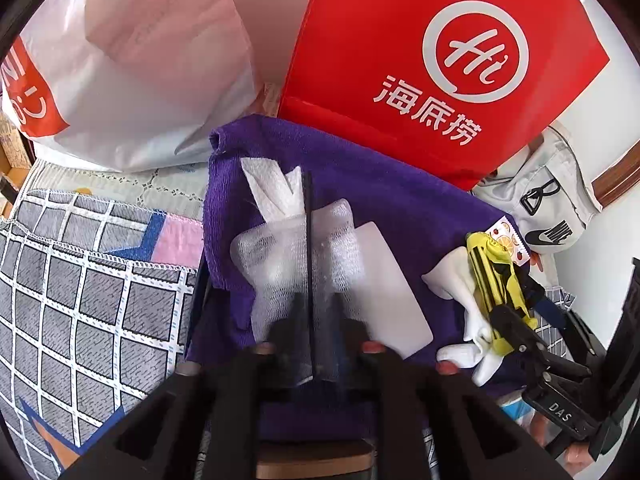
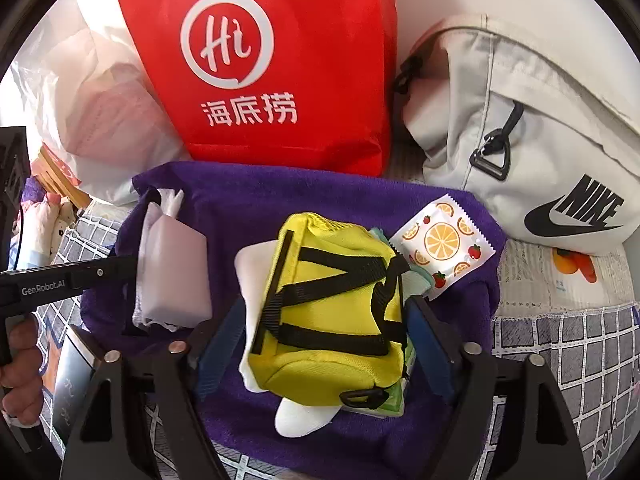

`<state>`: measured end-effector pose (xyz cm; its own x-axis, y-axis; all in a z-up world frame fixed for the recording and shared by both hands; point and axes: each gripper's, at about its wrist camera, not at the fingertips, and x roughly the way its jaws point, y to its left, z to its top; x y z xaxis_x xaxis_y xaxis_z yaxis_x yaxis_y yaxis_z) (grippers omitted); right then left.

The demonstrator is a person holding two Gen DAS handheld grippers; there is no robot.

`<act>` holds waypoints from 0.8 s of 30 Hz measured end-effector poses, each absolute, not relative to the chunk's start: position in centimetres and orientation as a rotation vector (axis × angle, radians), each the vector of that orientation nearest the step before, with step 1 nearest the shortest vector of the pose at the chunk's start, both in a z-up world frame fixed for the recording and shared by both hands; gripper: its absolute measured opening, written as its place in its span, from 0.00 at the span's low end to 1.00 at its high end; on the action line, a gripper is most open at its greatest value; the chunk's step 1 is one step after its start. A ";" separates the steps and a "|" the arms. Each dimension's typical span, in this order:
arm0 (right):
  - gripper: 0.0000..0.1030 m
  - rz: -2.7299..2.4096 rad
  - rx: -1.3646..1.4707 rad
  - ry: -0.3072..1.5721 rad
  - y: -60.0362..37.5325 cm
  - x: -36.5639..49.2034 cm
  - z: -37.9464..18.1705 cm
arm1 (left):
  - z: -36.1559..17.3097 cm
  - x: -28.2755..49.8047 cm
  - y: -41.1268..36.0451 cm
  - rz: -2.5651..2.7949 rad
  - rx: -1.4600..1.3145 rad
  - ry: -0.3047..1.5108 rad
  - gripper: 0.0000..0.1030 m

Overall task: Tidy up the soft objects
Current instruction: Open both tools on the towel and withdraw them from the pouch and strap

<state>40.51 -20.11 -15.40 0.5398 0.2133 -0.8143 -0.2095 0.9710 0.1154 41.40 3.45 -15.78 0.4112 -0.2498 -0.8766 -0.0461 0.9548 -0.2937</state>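
Note:
A white tissue pack in a mesh drawstring pouch lies on a purple towel. My left gripper stands over its near end, fingers slightly apart, with loose mesh and the black cord between them and no pads pressing. In the right wrist view the same pouch lies left of a yellow pouch with black straps. My right gripper is open wide around the yellow pouch, its blue pads standing off the sides. The yellow pouch rests on a white soft item. A fruit-print sachet lies beside it.
A red paper bag stands behind the towel, with a white plastic bag to its left and a pale Nike bag to its right. A grey checked bedspread lies underneath. A person's hand holds the left gripper's handle.

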 end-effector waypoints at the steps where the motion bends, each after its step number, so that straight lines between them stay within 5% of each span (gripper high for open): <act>1: 0.80 0.246 -0.008 0.951 -20.0 40.3 -15.1 | -15.7 41.4 3.5 -0.120 -0.297 1.142 0.27; 24: 0.82 0.230 0.016 0.890 -20.8 30.2 -9.6 | -9.0 36.8 0.2 -0.189 -0.209 1.026 0.27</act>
